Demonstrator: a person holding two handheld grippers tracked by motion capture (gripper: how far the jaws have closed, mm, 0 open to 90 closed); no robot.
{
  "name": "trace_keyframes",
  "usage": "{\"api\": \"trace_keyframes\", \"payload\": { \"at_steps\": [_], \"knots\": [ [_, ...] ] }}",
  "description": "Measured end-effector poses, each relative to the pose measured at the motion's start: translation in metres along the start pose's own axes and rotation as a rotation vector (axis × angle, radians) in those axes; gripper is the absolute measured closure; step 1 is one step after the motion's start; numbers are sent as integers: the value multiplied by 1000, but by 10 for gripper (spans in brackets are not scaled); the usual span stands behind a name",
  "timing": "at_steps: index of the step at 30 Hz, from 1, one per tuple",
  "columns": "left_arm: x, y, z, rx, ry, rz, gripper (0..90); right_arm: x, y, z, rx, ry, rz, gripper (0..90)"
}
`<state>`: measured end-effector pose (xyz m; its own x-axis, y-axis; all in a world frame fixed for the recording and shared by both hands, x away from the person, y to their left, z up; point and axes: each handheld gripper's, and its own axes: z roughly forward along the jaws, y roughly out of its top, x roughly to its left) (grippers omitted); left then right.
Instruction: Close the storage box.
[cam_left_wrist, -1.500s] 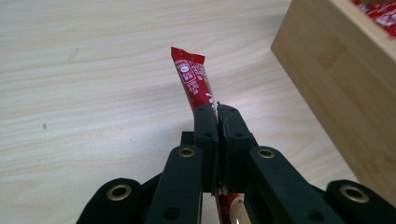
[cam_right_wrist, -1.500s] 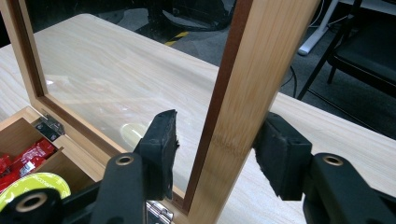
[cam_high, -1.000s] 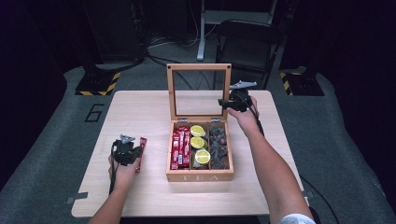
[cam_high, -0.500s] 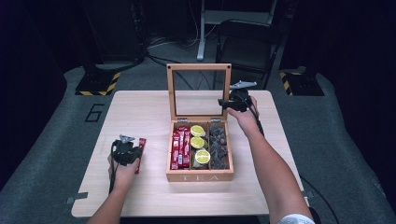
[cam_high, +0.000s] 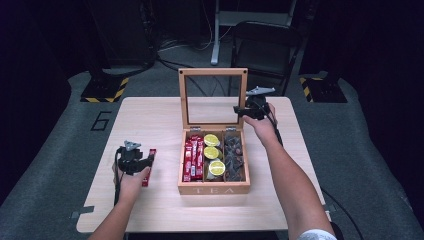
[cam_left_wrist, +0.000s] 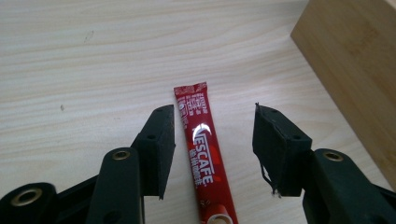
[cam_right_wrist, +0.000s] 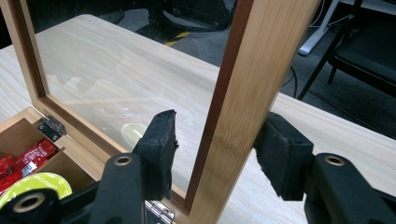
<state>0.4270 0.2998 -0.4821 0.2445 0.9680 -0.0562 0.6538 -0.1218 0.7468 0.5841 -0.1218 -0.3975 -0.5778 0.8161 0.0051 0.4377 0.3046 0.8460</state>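
Sachet (cam_left_wrist: 201, 151) lies flat on the bench (cam_high: 150, 120), left of the box (cam_high: 214, 187), between the wide jaws of the left tool (cam_left_wrist: 212, 149). Closing squarely across its width is advised. The lid frame (cam_right_wrist: 243, 107) is straddled, loosely it seems, by the right tool (cam_right_wrist: 217, 149).

High view: bench (cam_high: 150, 120) lit bright & even from above, surroundings drop to near black, whole pic soft/low-res w/ only faint shadows. Left gripper view is sharper; hard white glare spot on the red sachet (cam_left_wrist: 203, 161), paler sheen on the wood beside it, near jaws a bit soft. Right gripper view: glass pane (cam_right_wrist: 116, 79) carries hazy reflections, background chair (cam_right_wrist: 364, 51) dim and blurred, straight lines bend slightly toward the edges.
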Motion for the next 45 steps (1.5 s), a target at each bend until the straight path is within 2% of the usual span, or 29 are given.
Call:
{"api": "trace_keyframes", "payload": {
  "at_steps": [3,6,7,8,12,16,18,21,26,32,45],
  "knots": [
    [-3,4,-3,-23,-6,-17,482,0,0,0,-1,1,-1,485],
    [-3,7,-6,-34,-11,-6,482,0,0,0,1,-2,0,488],
    [-3,8,-7,-24,-17,-6,481,0,0,0,1,-3,1,492],
    [-4,9,-7,-38,-13,-8,482,0,0,0,1,-2,6,492],
    [-5,14,-10,-43,-23,-9,481,0,1,-1,1,6,32,494],
    [-7,19,-12,-53,-28,-19,482,-1,1,-2,2,6,37,540],
    [-8,20,-13,-58,-31,-17,482,-2,1,-4,8,-9,31,602],
    [-9,23,-14,-61,-37,-7,481,-3,1,-4,17,-18,25,611],
    [-14,27,-16,-72,-74,-49,482,-3,2,-4,19,-16,31,617],
    [-23,34,-18,-77,-81,-7,483,-4,2,-6,18,-1,51,627],
    [-32,49,-21,-92,-84,21,483,-3,2,-11,21,10,42,637]
  ]
}}
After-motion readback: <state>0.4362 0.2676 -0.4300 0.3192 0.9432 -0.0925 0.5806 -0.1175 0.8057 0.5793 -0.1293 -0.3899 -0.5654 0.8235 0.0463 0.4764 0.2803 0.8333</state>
